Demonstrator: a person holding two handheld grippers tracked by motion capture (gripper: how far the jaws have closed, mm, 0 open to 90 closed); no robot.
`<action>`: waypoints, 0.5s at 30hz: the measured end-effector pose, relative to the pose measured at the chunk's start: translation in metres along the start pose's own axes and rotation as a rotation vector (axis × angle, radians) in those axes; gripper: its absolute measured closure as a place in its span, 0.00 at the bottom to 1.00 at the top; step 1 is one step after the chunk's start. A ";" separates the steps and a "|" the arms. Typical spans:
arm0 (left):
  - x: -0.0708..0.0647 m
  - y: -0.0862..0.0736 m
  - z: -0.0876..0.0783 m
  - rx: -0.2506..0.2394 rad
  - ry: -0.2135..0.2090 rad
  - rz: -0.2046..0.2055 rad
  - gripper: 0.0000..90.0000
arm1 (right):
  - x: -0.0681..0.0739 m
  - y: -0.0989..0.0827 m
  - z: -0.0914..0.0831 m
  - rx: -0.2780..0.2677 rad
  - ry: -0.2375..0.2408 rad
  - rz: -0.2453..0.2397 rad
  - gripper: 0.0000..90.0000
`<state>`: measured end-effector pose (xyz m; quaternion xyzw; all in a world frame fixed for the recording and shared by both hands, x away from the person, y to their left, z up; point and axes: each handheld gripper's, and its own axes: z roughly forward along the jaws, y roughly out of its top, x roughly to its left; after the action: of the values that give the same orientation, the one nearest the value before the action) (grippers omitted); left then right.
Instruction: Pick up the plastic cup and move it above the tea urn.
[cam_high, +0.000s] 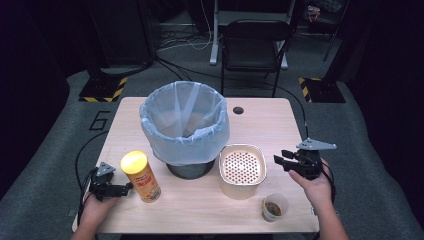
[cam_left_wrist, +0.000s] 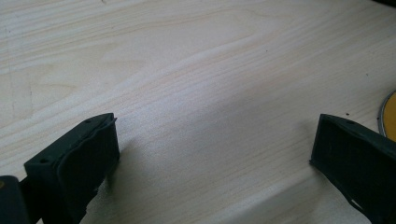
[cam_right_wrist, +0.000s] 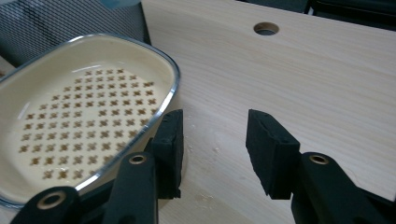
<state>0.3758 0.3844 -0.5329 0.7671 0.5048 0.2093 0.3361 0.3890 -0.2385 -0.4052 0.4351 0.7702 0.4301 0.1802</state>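
Cream strainer tub (cam_high: 242, 169) sits mid-table toward near edge, rt of bin. Looks light, stiff, glossy, prob slippery; pinch the rim. Rt tongs (cam_right_wrist: 214, 151) narrowed, empty; left tongs (cam_left_wrist: 212, 154) wide, empty.

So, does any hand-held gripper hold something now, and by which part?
Nothing is held: the left hand-held gripper and the right hand-held gripper have only table between their jaws.
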 end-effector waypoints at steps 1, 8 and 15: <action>0.000 0.000 0.000 0.000 0.000 0.000 0.01 | 0.003 0.003 0.001 0.004 0.007 -0.008 0.62; 0.000 0.000 0.000 -0.001 -0.001 0.001 0.01 | 0.020 0.014 0.011 0.025 0.071 -0.045 0.61; 0.000 0.000 0.000 0.000 -0.002 0.001 0.01 | 0.028 0.004 0.030 0.060 0.082 -0.049 0.69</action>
<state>0.3759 0.3845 -0.5330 0.7675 0.5040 0.2089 0.3365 0.3950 -0.1993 -0.4159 0.4032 0.7999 0.4197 0.1461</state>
